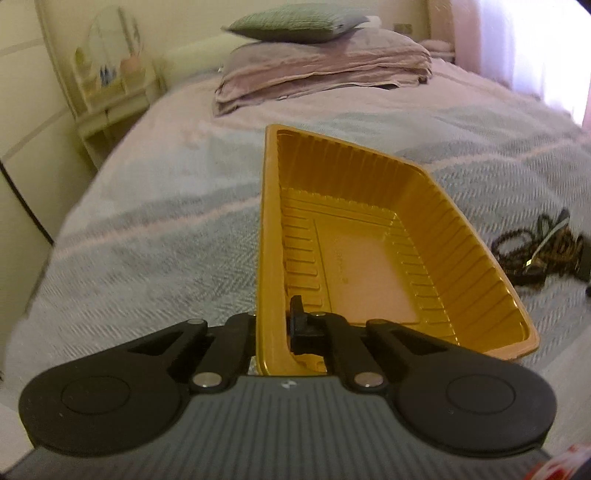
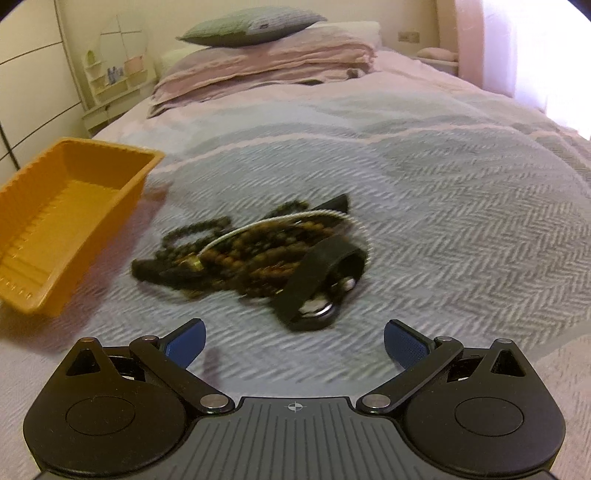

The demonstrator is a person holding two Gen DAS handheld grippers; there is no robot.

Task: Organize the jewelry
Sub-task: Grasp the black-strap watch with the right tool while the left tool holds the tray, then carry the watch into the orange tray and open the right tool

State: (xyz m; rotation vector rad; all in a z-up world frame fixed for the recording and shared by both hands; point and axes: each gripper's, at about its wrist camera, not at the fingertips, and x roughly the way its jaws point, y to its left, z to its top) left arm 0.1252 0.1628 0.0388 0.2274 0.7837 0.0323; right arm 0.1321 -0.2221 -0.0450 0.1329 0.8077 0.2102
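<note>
A golden plastic tray [image 1: 436, 236] is empty and held tilted over the bed; my left gripper [image 1: 275, 328] is shut on its near left rim. The tray also shows at the left of the right wrist view [image 2: 33, 236]. A pile of dark beaded necklaces [image 2: 236, 254] with a silver chain and a black-strapped watch [image 2: 317, 284] lies on the bedspread, and appears at the right edge of the left wrist view [image 1: 535, 254]. My right gripper [image 2: 294, 343] is open and empty, just short of the watch.
The grey and pink herringbone bedspread [image 2: 443, 192] covers the bed. Folded blankets and a green pillow [image 2: 251, 26] sit at the head. A small shelf unit with a mirror [image 1: 110, 81] stands at the back left. A bright curtain is at the right.
</note>
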